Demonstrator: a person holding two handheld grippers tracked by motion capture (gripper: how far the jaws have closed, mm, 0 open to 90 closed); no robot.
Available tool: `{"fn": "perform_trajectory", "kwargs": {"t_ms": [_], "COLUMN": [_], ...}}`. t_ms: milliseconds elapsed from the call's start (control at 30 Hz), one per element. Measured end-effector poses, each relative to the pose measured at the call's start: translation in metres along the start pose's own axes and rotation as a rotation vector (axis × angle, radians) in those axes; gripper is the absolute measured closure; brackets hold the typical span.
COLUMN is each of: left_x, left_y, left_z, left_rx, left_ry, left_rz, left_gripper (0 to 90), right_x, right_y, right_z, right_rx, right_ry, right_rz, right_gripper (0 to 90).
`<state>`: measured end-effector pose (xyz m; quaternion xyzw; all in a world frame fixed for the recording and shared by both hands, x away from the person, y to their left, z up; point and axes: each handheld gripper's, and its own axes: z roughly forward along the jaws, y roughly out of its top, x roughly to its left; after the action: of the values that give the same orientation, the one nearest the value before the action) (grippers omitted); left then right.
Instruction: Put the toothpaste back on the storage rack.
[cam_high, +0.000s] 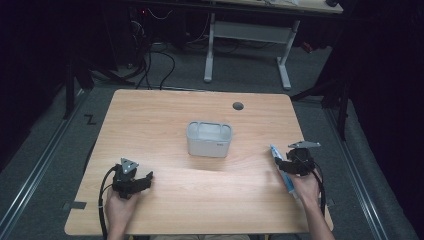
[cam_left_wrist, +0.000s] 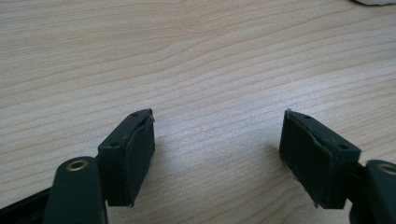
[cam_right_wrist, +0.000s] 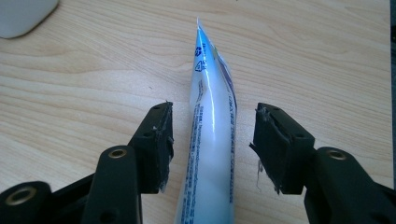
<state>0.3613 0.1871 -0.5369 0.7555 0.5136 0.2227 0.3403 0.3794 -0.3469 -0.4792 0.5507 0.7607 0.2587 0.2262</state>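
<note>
A white and blue tube (cam_right_wrist: 210, 140) lies flat on the wooden table (cam_high: 165, 115), its crimped end pointing away from me. My right gripper (cam_right_wrist: 211, 140) straddles it with the jaws open, a gap on each side between the pads and the tube. From above, the tube (cam_high: 281, 167) lies near the table's right edge, under the right gripper (cam_high: 287, 164). My left gripper (cam_left_wrist: 217, 154) stands open low over bare wood, nothing between its jaws. It rests near the front left of the table, left gripper (cam_high: 142, 181) pointing right.
A pale grey rectangular bin (cam_high: 209, 139) stands at the table's middle; its corner (cam_right_wrist: 23, 16) shows at the top left of the right gripper view. A round cable hole (cam_high: 238, 106) sits near the far edge. A desk frame (cam_high: 247, 45) stands beyond on the floor.
</note>
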Motion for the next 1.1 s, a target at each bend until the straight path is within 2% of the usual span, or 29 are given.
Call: {"fn": "perform_trajectory", "kwargs": {"t_ms": [500, 800, 933, 1100], "left_x": [0.0, 0.0, 0.0, 0.0], "left_y": [0.0, 0.0, 0.0, 0.0], "left_z": [0.0, 0.0, 0.0, 0.0], "left_rx": [0.001, 0.001, 0.001, 0.001], "left_ry": [0.0, 0.0, 0.0, 0.0], "left_rz": [0.0, 0.001, 0.001, 0.001], "left_gripper": [27.0, 27.0, 26.9, 26.8], "right_x": [-0.001, -0.002, -0.001, -0.002], "right_y": [0.006, 0.006, 0.005, 0.005], "right_z": [0.024, 0.031, 0.033, 0.036], "right_rx": [0.113, 0.152, 0.158, 0.17], "right_ry": [-0.029, -0.016, -0.021, -0.001], "right_rz": [-0.007, 0.004, -0.007, 0.013], "right_gripper": [49.6, 52.8, 54.5, 58.3]}}
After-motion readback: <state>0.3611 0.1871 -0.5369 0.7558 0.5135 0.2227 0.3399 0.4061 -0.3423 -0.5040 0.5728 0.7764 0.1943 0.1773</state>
